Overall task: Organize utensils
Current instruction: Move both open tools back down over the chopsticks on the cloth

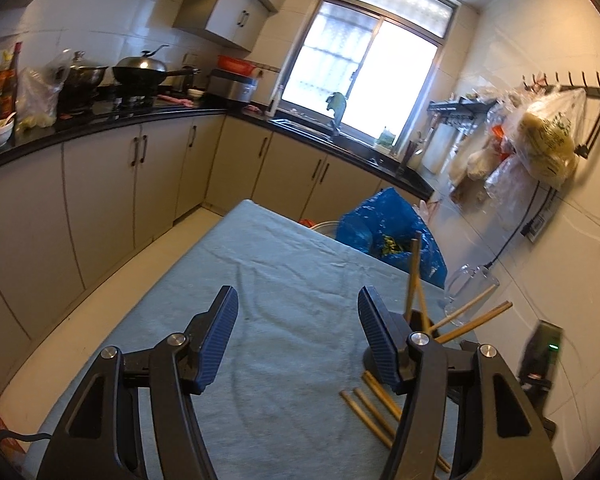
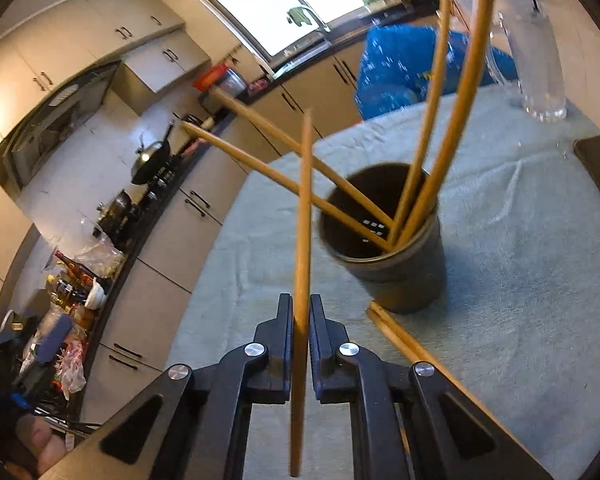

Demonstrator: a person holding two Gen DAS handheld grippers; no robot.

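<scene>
My right tongs clamp one chopstick beside the holder; my left tongs gape over cloth. No writing legible.

Cloth bare at left; holder (chopsticks splayed) blocks right.

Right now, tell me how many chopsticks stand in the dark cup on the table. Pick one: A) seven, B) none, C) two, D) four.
D: the right wrist view shows four chopsticks leaning in the dark cup, while the right tongs are shut on a fifth chopstick outside it.
</scene>
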